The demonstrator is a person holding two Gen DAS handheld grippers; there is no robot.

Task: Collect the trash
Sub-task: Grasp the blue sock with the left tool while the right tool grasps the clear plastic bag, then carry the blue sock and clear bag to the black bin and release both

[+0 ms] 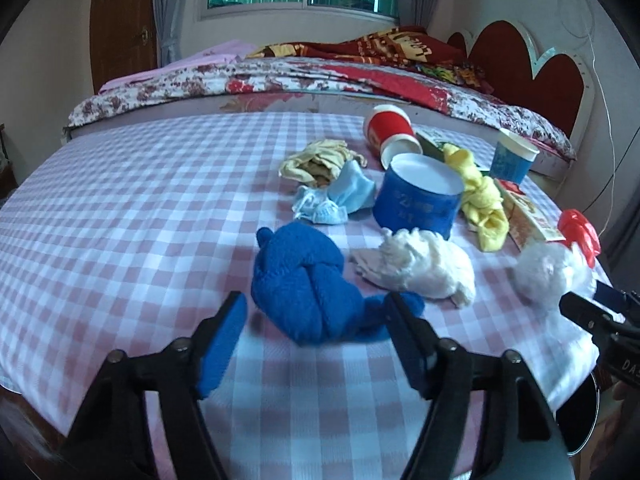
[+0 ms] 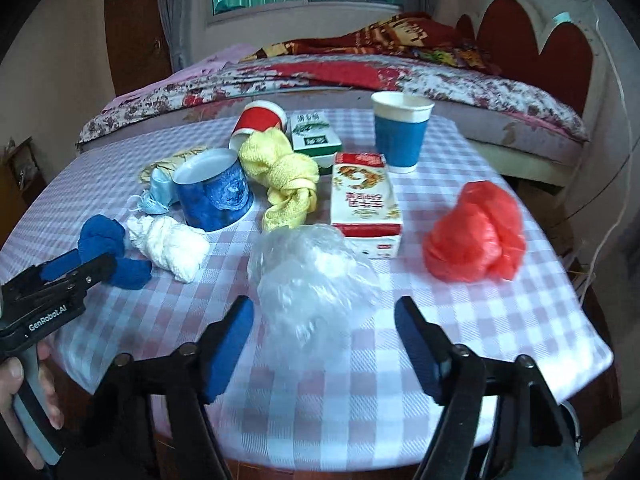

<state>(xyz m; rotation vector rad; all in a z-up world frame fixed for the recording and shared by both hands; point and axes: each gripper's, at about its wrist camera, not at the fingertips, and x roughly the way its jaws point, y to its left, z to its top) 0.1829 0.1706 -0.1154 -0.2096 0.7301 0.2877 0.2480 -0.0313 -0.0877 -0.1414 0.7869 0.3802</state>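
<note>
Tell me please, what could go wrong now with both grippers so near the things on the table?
1. The left gripper straddles the knotted blue cloth, which may not be trash.
2. The clear plastic bag before the right gripper looks flimsy and might slip.
3. The grippers are close and could collide.

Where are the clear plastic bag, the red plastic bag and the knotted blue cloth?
clear plastic bag [image 2: 312, 276]: right wrist view, crumpled middle.
red plastic bag [image 2: 476, 232]: right wrist view, centre of the bundle.
knotted blue cloth [image 1: 304, 280]: left wrist view, on the knot.
</note>
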